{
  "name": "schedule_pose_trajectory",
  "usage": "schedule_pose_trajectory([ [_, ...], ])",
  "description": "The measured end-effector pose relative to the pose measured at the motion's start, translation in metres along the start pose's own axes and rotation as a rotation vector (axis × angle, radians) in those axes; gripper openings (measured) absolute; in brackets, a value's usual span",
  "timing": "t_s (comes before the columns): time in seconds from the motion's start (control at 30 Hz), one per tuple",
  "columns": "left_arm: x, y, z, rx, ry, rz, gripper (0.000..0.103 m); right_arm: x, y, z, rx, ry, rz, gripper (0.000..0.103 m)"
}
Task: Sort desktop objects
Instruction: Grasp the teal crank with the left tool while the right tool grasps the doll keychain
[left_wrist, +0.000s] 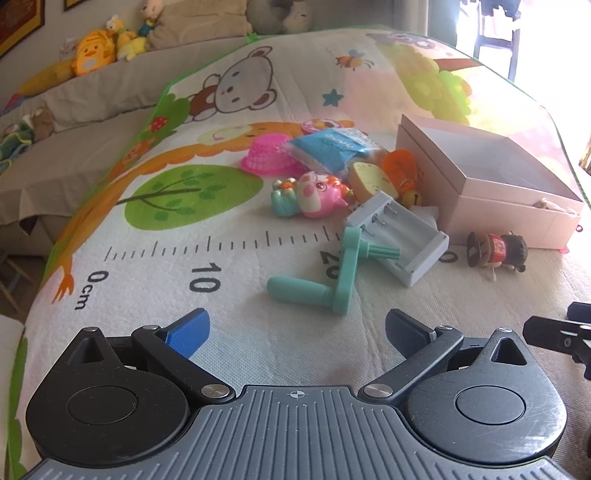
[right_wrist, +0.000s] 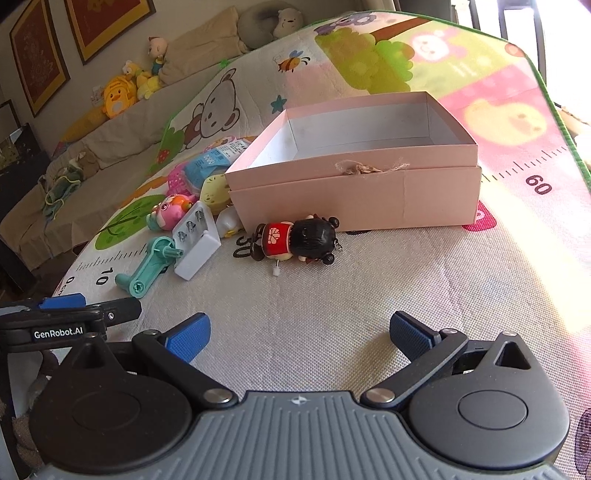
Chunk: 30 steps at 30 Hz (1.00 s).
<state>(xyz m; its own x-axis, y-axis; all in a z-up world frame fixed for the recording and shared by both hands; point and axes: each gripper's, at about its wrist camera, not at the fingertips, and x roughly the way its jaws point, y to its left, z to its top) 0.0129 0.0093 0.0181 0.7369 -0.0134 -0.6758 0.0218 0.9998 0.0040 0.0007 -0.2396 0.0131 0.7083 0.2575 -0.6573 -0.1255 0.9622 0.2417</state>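
A pink open box (right_wrist: 354, 184) (left_wrist: 509, 206) stands on the cartoon play mat (left_wrist: 221, 236), nothing showing inside it. In front of it lies a wind-up doll in red (right_wrist: 295, 242) (left_wrist: 496, 249). Left of the box is a heap: a teal crank handle (left_wrist: 325, 273) (right_wrist: 147, 269), a white battery holder (left_wrist: 402, 236) (right_wrist: 195, 240), a pink pig toy (left_wrist: 314, 194), a pink basket (left_wrist: 267, 155), a blue packet (left_wrist: 325, 149) and a yellow toy (left_wrist: 373, 179). My left gripper (left_wrist: 297, 334) is open, short of the crank. My right gripper (right_wrist: 299, 338) is open, short of the doll.
A beige sofa (left_wrist: 74, 122) with plush toys (left_wrist: 96, 51) runs along the far left. The right gripper's side (left_wrist: 557, 332) shows at the left view's right edge, and the left gripper's tip (right_wrist: 70, 314) at the right view's left edge. Bare mat lies before both grippers.
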Motion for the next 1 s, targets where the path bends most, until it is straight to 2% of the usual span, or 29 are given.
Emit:
schedule_pose_trajectory([
  [0.1, 0.004, 0.005, 0.004, -0.011, 0.007, 0.021, 0.103, 0.002, 0.011, -0.002, -0.076, 0.029, -0.034, 0.103],
  [0.2, 0.007, 0.008, 0.005, -0.014, 0.013, 0.029, 0.103, 0.004, 0.024, -0.003, -0.232, 0.095, -0.021, 0.103],
  [0.33, 0.008, 0.008, 0.003, -0.002, 0.017, 0.027, 0.103, -0.006, 0.021, 0.002, -0.210, 0.105, 0.032, 0.103],
  [0.43, 0.007, 0.008, 0.001, 0.013, 0.014, 0.010, 0.103, -0.020, 0.011, 0.011, -0.193, 0.036, -0.047, 0.103],
  [0.5, 0.006, 0.007, -0.002, 0.042, 0.012, -0.029, 0.103, -0.031, -0.008, 0.023, -0.167, -0.025, -0.139, 0.103],
  [0.6, 0.007, 0.001, -0.006, 0.074, 0.017, -0.095, 0.103, -0.042, -0.046, 0.036, -0.078, -0.069, -0.307, 0.103],
  [0.73, 0.016, -0.005, 0.001, 0.044, 0.007, -0.072, 0.103, -0.054, -0.074, 0.032, -0.010, -0.163, -0.415, 0.103],
  [0.83, 0.028, -0.007, 0.013, 0.018, 0.017, -0.048, 0.098, -0.047, -0.068, 0.027, -0.041, -0.121, -0.359, 0.103],
  [0.87, 0.029, -0.008, 0.016, 0.027, 0.021, -0.048, 0.084, -0.041, -0.062, 0.027, -0.060, -0.084, -0.319, 0.103],
  [0.9, 0.029, -0.008, 0.017, 0.041, 0.018, -0.044, 0.080, -0.036, -0.056, 0.027, -0.075, -0.056, -0.282, 0.103],
  [1.0, 0.025, -0.001, 0.017, 0.091, 0.005, -0.036, 0.083, -0.024, -0.036, 0.026, -0.101, -0.035, -0.226, 0.103],
])
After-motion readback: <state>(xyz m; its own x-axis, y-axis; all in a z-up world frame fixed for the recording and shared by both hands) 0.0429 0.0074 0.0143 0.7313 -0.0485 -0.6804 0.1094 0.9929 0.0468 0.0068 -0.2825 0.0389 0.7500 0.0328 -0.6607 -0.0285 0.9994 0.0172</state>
